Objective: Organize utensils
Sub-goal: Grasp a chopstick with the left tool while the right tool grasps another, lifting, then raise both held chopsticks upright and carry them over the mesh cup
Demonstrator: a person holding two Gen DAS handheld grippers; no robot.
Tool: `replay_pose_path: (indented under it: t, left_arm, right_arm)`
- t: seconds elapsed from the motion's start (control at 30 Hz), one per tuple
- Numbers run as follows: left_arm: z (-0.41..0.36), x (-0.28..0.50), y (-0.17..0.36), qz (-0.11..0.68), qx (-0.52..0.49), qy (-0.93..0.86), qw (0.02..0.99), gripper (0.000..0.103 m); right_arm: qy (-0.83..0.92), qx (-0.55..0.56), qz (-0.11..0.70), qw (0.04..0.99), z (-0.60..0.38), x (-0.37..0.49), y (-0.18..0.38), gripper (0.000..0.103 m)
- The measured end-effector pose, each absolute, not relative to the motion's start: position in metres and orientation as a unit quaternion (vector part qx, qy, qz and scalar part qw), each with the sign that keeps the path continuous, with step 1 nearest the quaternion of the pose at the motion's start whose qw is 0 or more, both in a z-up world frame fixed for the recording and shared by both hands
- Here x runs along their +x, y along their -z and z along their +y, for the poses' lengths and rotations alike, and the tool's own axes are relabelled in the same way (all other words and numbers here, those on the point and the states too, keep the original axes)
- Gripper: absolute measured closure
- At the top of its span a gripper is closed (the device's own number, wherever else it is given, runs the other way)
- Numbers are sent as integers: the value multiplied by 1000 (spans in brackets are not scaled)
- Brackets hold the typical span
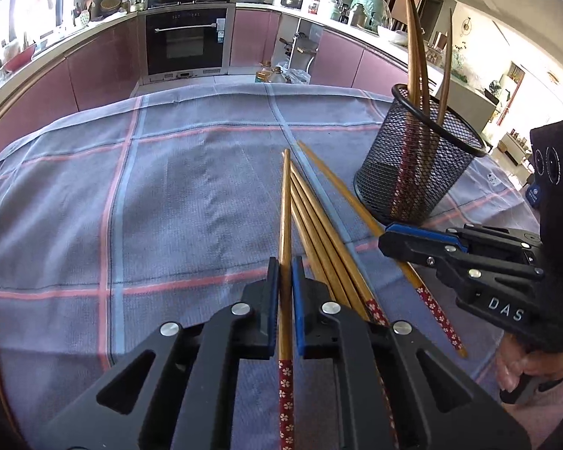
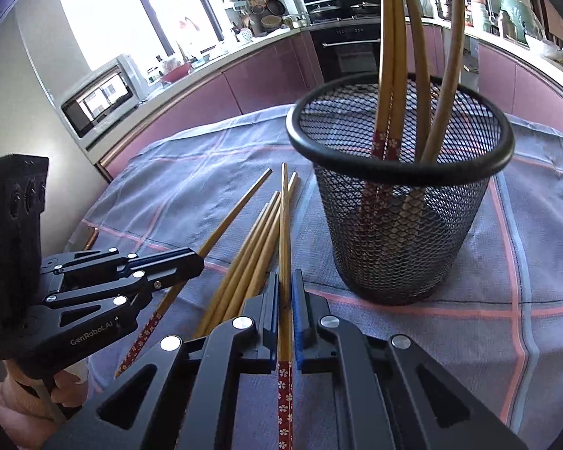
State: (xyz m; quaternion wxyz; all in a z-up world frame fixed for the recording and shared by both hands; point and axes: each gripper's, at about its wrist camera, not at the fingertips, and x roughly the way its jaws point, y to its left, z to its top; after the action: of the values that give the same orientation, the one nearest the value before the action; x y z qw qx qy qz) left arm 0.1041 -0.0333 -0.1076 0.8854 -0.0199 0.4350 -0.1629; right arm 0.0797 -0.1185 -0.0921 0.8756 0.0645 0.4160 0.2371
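Several wooden chopsticks (image 1: 319, 225) with red flowered ends lie side by side on the checked cloth, also in the right wrist view (image 2: 251, 247). A black mesh cup (image 1: 416, 172) stands to their right, seen closer in the right wrist view (image 2: 401, 206), with several chopsticks upright in it. My left gripper (image 1: 285, 281) is shut on one chopstick (image 1: 285, 206). My right gripper (image 2: 285, 296) is shut on one chopstick (image 2: 283, 225), close in front of the cup. Each gripper shows in the other's view, the right (image 1: 413, 240) and the left (image 2: 176, 262).
A blue and pink checked cloth (image 1: 169, 195) covers the table. Beyond its far edge stand pink kitchen cabinets, a black oven (image 1: 185, 43) and cluttered counters. A microwave (image 2: 101, 93) sits at the left in the right wrist view.
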Motion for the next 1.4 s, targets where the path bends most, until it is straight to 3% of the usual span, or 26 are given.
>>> replay_pose_path:
  t: [0.63,1.0,1.4]
  left_arm:
    - [-38,106,122,464,-13,208,861,91]
    - [-43,117,121,464,-14,198,864,95]
    - [-33,94,75,413,-36,232,880,95]
  right_arm:
    - [-261,37,446,855,-105,82,103,95]
    - [-272,29,431,860,-105,78,96,97]
    - [-288,41,384,876,-121,62,61,97]
